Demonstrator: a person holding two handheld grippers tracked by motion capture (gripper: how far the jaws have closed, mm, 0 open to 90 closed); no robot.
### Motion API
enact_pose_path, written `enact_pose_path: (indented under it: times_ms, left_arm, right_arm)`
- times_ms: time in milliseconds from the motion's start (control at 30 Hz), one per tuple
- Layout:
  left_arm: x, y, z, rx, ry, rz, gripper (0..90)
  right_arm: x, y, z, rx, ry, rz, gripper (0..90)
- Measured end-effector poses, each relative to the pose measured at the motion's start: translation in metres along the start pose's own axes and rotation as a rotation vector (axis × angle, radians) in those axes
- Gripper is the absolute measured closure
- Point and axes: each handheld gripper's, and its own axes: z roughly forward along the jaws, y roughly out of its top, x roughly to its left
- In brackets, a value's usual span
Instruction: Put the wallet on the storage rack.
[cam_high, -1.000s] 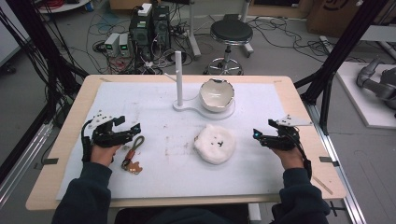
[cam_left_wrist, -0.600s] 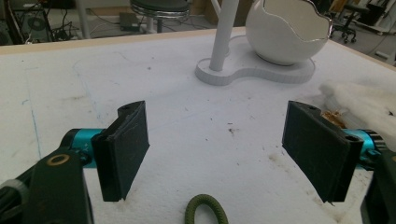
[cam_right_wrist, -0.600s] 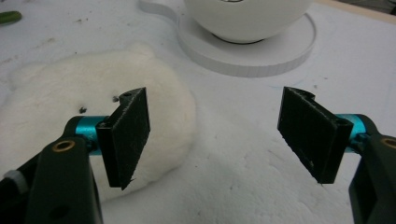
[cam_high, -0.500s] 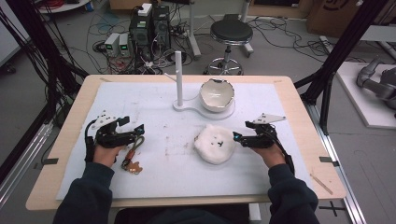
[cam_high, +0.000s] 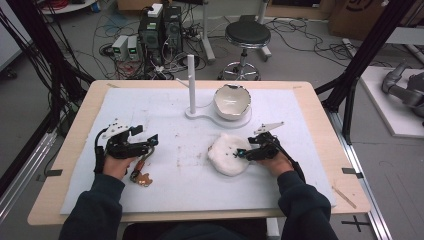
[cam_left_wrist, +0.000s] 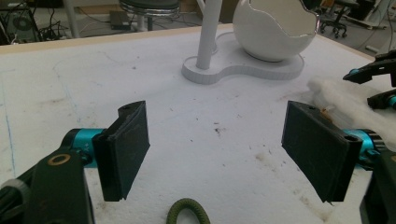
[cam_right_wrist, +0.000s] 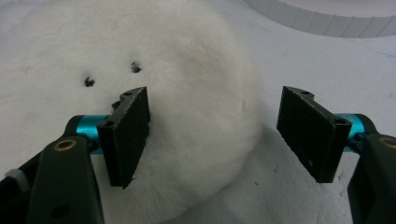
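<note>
Fluffy white ball (cam_high: 229, 154) is lying mid-table, roundish, no clear long axis; stand (cam_high: 192, 82) and cracked bowl (cam_high: 232, 101) are sitting behind. I'm closing right gripper (cam_high: 242, 153) around its edge, jaws apart; left gripper (cam_high: 150, 142) is gaping over cord (cam_high: 140, 170).

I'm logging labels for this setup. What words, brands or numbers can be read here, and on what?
None can be read.
Cardboard box at the back right: a dark mark, too blurred to read.
Grey units on the floor: green lit spots, no readable text.
Fluffy pad, egg-shaped bowl and grippers: no writing seen.
</note>
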Motion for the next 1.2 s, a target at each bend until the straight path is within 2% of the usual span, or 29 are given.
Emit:
enact_pose_path:
  times_ms: [33,67,100,133,167,233,267,333,467,500,567,600,667,700,767,900,1100,1167,1200]
  left_arm:
    - [0.000,0.000,0.000,0.000,0.000,0.000,23.1]
    - [-0.001,0.000,0.000,0.003,-0.003,0.001,23.1]
    - [-0.001,0.000,0.000,0.003,-0.003,0.001,23.2]
    - [-0.002,0.000,0.001,0.005,-0.006,0.002,23.3]
    - [-0.002,0.000,0.001,0.005,-0.006,0.002,23.3]
    - [-0.003,0.000,0.002,0.004,-0.007,0.002,23.4]
    - [-0.003,0.000,0.002,0.007,-0.010,0.005,23.6]
    - [-0.005,0.000,0.003,0.010,-0.020,0.006,24.2]
    - [-0.006,0.000,0.003,0.012,-0.048,0.008,29.8]
    - [-0.007,0.000,0.004,0.014,-0.063,0.008,31.5]
    - [-0.008,0.000,0.005,0.017,-0.075,0.008,32.1]
    - [-0.010,0.000,0.007,0.025,-0.095,0.000,32.1]
    - [-0.011,0.000,0.009,0.030,-0.109,-0.003,32.1]
    - [-0.012,0.000,0.010,0.033,-0.120,-0.001,32.1]
    - [-0.020,0.001,0.015,0.035,-0.161,-0.006,31.2]
    - [-0.033,0.002,0.022,0.054,-0.210,0.009,30.7]
    - [-0.052,0.001,0.034,0.078,-0.270,0.025,29.4]
    - [-0.064,0.001,0.042,0.097,-0.308,0.043,28.4]
    - [-0.064,0.001,0.042,0.097,-0.308,0.043,28.2]
  right_arm:
    - [0.000,0.000,0.000,0.002,0.009,0.001,34.0]
    - [0.000,0.000,0.000,0.007,0.034,0.004,43.6]
    - [0.002,0.000,-0.001,0.009,0.053,-0.003,48.4]
    - [0.004,0.000,-0.002,0.012,0.054,-0.013,55.0]
    - [0.004,0.000,-0.002,0.012,0.054,-0.013,55.0]
    - [0.004,0.001,-0.005,0.018,0.060,-0.004,64.1]
    - [0.003,0.000,-0.009,0.016,0.071,0.017,71.1]
    - [0.004,0.001,-0.013,0.013,0.069,0.025,75.3]
    - [0.009,0.002,-0.020,-0.027,0.086,0.019,77.4]
    - [0.010,0.004,-0.026,-0.076,0.100,0.019,78.1]
    - [0.011,0.004,-0.029,-0.090,0.100,0.019,78.2]
    - [0.014,0.006,-0.034,-0.141,0.102,0.018,78.6]
    - [0.015,0.007,-0.038,-0.178,0.109,0.008,78.8]
    - [0.015,0.007,-0.038,-0.178,0.109,0.008,78.8]
    - [0.019,0.008,-0.042,-0.226,0.119,0.006,79.1]
    - [0.023,0.010,-0.044,-0.259,0.106,-0.013,79.1]
    - [0.027,0.012,-0.043,-0.270,0.111,-0.017,79.1]
    - [0.034,0.016,-0.045,-0.316,0.125,-0.025,79.1]
    - [0.036,0.017,-0.045,-0.323,0.132,-0.024,79.1]
